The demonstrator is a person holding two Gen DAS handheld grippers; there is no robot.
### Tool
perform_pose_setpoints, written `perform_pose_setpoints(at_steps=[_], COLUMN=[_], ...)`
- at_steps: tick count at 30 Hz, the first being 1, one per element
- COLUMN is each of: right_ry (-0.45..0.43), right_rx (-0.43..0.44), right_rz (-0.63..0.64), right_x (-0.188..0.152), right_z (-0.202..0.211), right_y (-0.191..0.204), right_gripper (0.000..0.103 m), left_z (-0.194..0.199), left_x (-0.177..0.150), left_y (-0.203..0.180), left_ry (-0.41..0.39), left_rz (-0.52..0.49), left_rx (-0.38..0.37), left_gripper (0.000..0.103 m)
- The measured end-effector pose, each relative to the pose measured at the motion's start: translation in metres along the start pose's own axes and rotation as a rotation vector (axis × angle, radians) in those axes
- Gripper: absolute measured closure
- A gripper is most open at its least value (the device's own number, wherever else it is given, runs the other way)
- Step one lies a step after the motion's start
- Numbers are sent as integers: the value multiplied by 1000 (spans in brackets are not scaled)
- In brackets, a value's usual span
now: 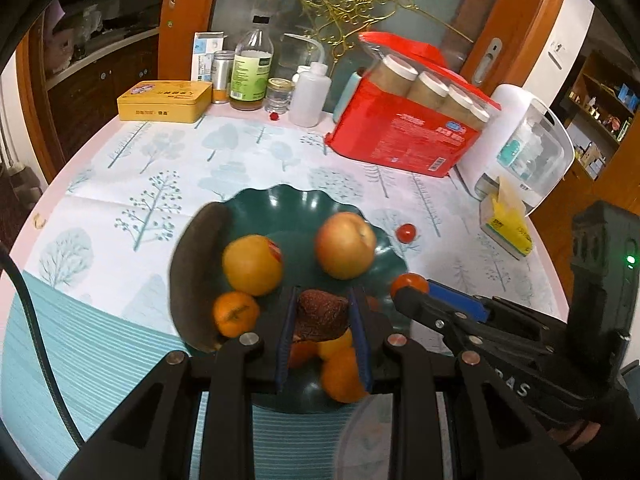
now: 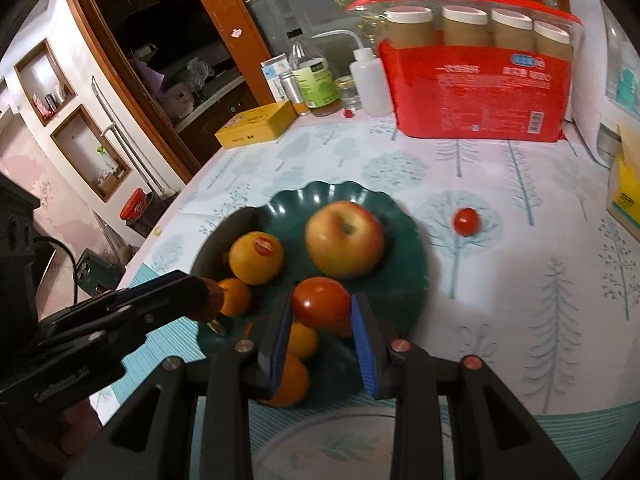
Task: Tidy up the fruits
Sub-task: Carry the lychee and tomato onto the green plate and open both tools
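A dark green scalloped bowl (image 1: 256, 212) (image 2: 404, 240) holds an apple (image 1: 346, 245) (image 2: 345, 238), a stickered orange (image 1: 253, 264) (image 2: 256, 258), small tangerines (image 1: 235, 314) (image 2: 236, 296) and a dark banana (image 1: 192, 276). My left gripper (image 1: 322, 316) is shut on a dark brown scaly fruit (image 1: 322, 314) over the bowl's near side. My right gripper (image 2: 320, 308) is shut on a red tomato (image 2: 320, 302) (image 1: 409, 283) above the bowl's near right part. A small cherry tomato (image 1: 406, 233) (image 2: 466, 221) lies on the tablecloth to the right of the bowl.
At the back stand a red pack of jars (image 1: 404, 136) (image 2: 476, 92), a squeeze bottle (image 1: 310, 94), a green-label bottle (image 1: 250, 76) and a yellow tin (image 1: 164, 101). A white appliance (image 1: 528, 148) and yellow tissue box (image 1: 506, 224) stand right. A pale plate (image 2: 344, 440) lies near.
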State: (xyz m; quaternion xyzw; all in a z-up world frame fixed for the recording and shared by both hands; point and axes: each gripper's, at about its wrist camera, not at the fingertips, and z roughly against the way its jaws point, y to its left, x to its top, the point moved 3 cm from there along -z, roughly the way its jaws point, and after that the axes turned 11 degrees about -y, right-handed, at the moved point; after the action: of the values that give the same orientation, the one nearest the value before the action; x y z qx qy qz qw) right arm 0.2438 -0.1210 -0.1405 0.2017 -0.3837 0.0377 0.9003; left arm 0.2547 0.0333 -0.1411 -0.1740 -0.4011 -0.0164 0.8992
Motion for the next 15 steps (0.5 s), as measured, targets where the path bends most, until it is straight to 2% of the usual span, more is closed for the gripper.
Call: perform_pose_setpoints(at_steps=[10,12,15], right_ry=[-21,-17,-6], right_rx=[-43,-59,-78], right_rz=[-23,-31,-46], right_x=[3,2,0], right_z=[-13,-16,-19], right_y=[24,25,23], right_gripper=[72,71,57], left_z=[-16,-20,-21], left_x=[17,17,17], left_y=[25,26,29], left_ry=[35,58,75], left_rz=[-15,-13,-10], left_rx=[-37,-38,-32], left_gripper=[78,74,59])
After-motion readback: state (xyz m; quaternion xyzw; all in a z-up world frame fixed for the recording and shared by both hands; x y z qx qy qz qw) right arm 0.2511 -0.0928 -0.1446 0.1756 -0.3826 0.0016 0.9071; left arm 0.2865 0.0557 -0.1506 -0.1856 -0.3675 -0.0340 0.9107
